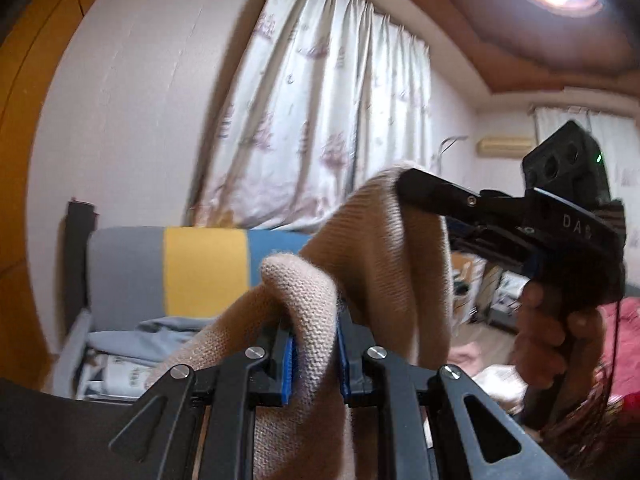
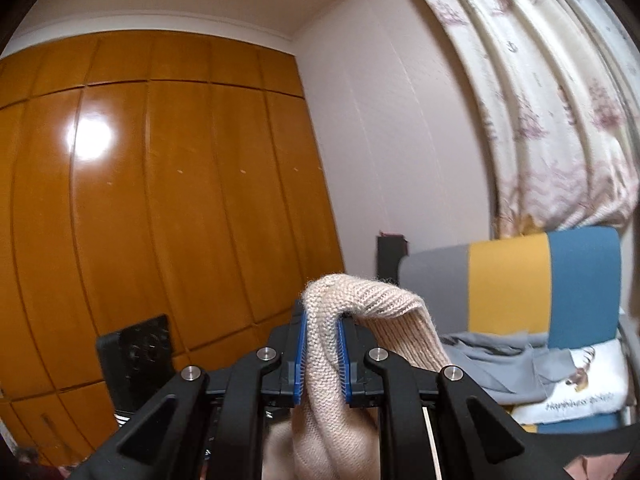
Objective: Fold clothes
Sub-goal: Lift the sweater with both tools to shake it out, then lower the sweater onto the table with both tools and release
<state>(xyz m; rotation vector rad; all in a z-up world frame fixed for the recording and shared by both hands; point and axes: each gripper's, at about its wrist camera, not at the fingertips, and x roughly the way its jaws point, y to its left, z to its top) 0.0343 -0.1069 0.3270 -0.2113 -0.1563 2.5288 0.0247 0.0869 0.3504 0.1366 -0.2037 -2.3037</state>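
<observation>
A beige knitted garment [image 1: 384,248] hangs in the air between my two grippers. My left gripper [image 1: 316,360] is shut on a bunched fold of it between its blue pads [image 1: 289,368]. From there the knit climbs up and right to my right gripper [image 1: 408,178], whose black fingers pinch its upper edge while a hand [image 1: 560,344] holds the handle. In the right wrist view my right gripper [image 2: 323,356] is shut on a rolled edge of the beige garment [image 2: 360,304], which droops right and downward below the fingers.
A chair with a grey, yellow and blue striped back [image 1: 200,272] holds grey cloth [image 2: 504,356] and a deer-print white cloth [image 2: 580,384]. Patterned curtains [image 1: 320,100] hang behind. Orange wooden closet doors [image 2: 160,200] fill the left. Pink and red fabric [image 1: 624,344] lies at the right.
</observation>
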